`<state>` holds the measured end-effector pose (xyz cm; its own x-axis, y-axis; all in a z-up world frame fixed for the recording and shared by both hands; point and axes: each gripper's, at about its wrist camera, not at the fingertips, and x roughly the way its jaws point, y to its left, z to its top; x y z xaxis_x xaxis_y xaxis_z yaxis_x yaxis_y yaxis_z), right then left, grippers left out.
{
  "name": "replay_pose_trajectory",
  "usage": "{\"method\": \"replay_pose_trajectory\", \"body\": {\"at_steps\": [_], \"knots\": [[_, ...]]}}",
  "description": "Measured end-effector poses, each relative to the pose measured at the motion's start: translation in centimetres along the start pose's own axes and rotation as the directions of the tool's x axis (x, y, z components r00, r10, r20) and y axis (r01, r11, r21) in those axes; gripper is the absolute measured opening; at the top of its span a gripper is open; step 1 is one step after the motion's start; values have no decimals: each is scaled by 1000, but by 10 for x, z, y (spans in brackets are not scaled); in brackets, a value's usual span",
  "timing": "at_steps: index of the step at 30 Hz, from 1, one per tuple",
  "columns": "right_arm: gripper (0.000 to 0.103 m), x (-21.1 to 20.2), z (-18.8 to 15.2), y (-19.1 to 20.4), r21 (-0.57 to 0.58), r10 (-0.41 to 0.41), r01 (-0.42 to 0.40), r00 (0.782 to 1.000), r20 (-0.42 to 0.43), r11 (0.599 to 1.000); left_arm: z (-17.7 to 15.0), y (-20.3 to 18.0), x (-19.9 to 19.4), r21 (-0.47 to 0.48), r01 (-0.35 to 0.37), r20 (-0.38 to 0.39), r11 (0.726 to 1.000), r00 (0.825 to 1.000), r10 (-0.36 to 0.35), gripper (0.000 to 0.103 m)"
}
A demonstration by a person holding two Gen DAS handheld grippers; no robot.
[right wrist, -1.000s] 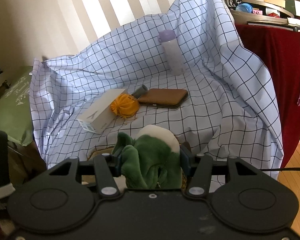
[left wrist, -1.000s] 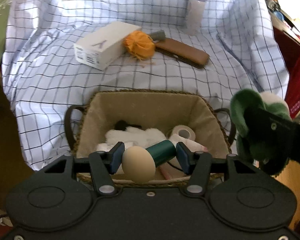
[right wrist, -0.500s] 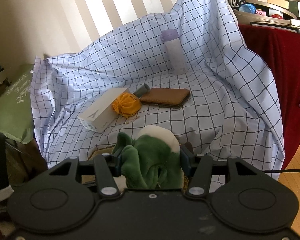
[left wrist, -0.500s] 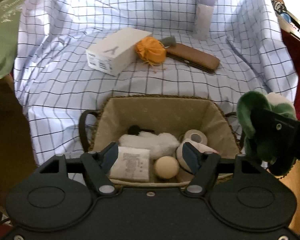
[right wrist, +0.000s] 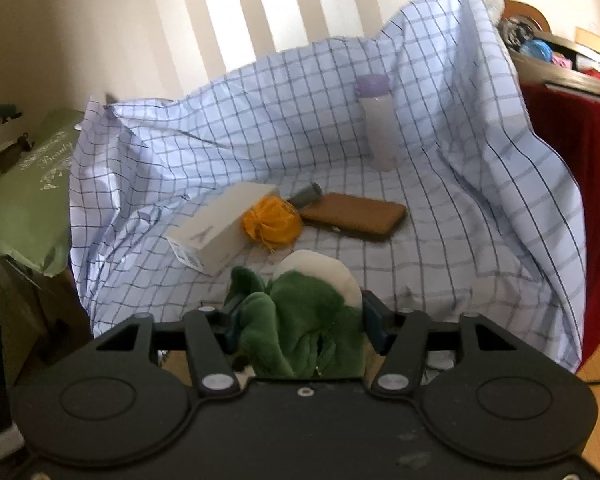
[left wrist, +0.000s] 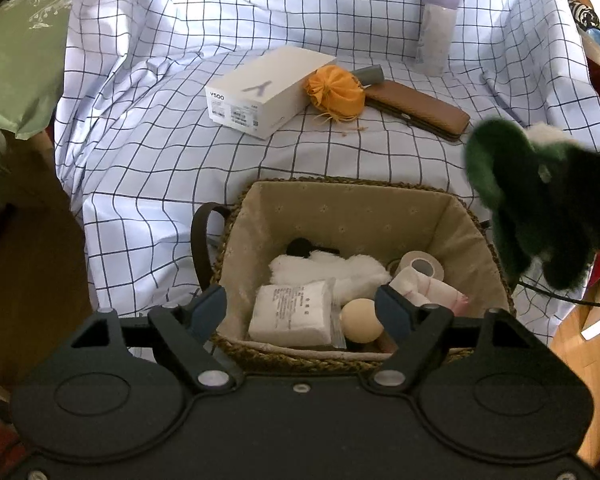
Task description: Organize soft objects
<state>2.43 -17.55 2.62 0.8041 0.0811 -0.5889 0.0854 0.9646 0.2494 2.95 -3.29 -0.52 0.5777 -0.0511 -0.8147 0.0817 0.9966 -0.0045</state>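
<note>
My left gripper [left wrist: 300,304] hangs over the near end of the woven basket [left wrist: 340,184]. Its jaws are opening and nothing is between them. In the basket lie a beige ball-shaped thing [left wrist: 360,326], a packet of cotton pads [left wrist: 290,314], a white fluffy item [left wrist: 340,272] and a tape roll [left wrist: 422,266]. My right gripper [right wrist: 300,320] holds a green and white plush toy [right wrist: 300,332]; its jaws are opening, and the toy still fills the gap and touches both pads. From the left wrist the plush toy [left wrist: 508,176] hangs blurred over the basket's right rim. An orange pouch [left wrist: 336,90] lies on the checked cloth.
On the checked cloth [left wrist: 160,160] behind the basket lie a white box [left wrist: 268,90], a brown case [left wrist: 420,110] and a grey tube; a pale bottle [left wrist: 436,28] stands at the back. A green bag [left wrist: 16,52] is at the left, red-draped furniture [right wrist: 572,160] at the right.
The left gripper opened and let go of the beige-headed, green-handled thing, which now lies in the basket. The right gripper's fingers widened a little around the plush, and its view shifted and blurred.
</note>
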Motion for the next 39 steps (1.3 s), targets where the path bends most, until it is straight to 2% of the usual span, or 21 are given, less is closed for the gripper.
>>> {"method": "replay_pose_trajectory", "body": {"at_steps": [7,18,39], "knots": [[67,-3,0,-3,3,0,0,1000,-6,1000,0,1,0,-6,3,0,1000,1000,-3,77],[67,-8,-21,-15,5,-46,46,995,-92,999,-2,1,0,-9,1,3,1000,1000,-1,77],[71,-1,-26,-12,-14,-80,79,986,-147,997,-4,9,-2,-24,-22,12,999,1000,23,78]]}}
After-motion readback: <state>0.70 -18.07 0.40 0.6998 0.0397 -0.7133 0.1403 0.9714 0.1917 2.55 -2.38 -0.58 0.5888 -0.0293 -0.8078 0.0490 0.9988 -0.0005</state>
